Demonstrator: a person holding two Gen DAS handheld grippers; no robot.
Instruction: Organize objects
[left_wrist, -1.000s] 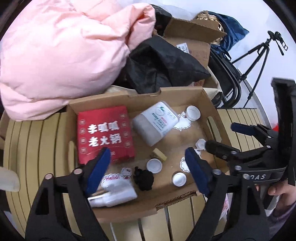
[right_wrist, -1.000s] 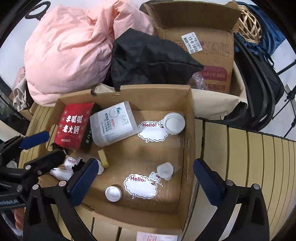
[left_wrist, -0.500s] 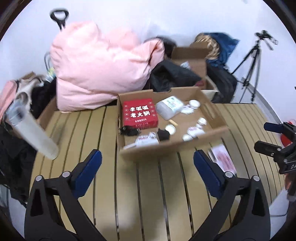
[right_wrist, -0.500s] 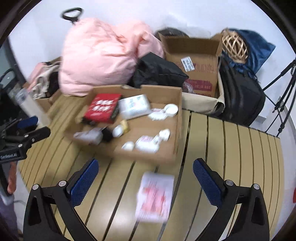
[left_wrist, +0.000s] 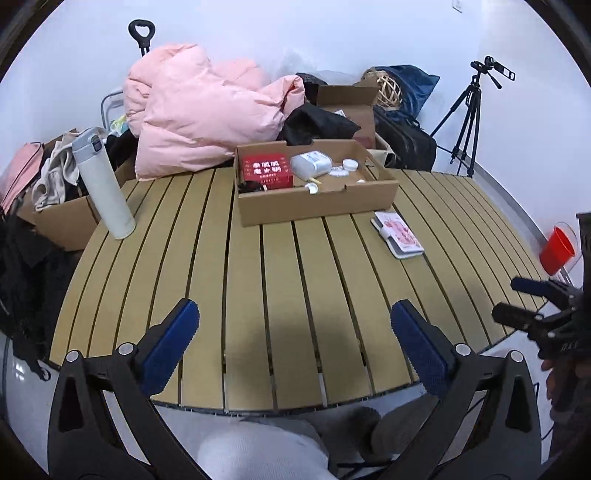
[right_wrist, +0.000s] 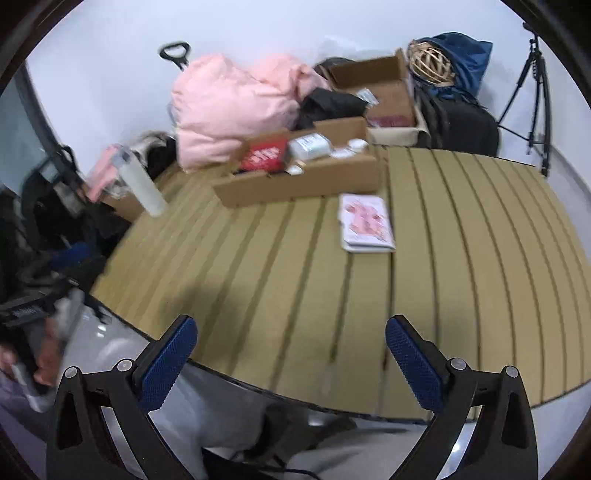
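The left tongs (left_wrist: 295, 332) hang over the near edge of the slatted worktop (left_wrist: 280, 280), blue pads spread wide with nothing between them. The right tongs (right_wrist: 290, 349) are likewise gaping and empty, poised at the worktop's near rim; in the left view they appear at the far right edge, also parted.

Beyond them, well apart from both, a small notebook (left_wrist: 398, 234) with a white cover and pink printed pattern lies flat on the slats, just in front of the right end of the cardboard tray (left_wrist: 317, 206). The tray is shallow and brown, sitting toward the worktop's far side. Inside it are a red box (left_wrist: 266, 170) with white characters, a translucent white jar (left_wrist: 311, 166) lying on its side, and several small white lids (left_wrist: 349, 164).

At the left edge a tall white flask (left_wrist: 104, 184) stands upright. Behind the tray lies a puffy pink quilt (left_wrist: 207, 114).
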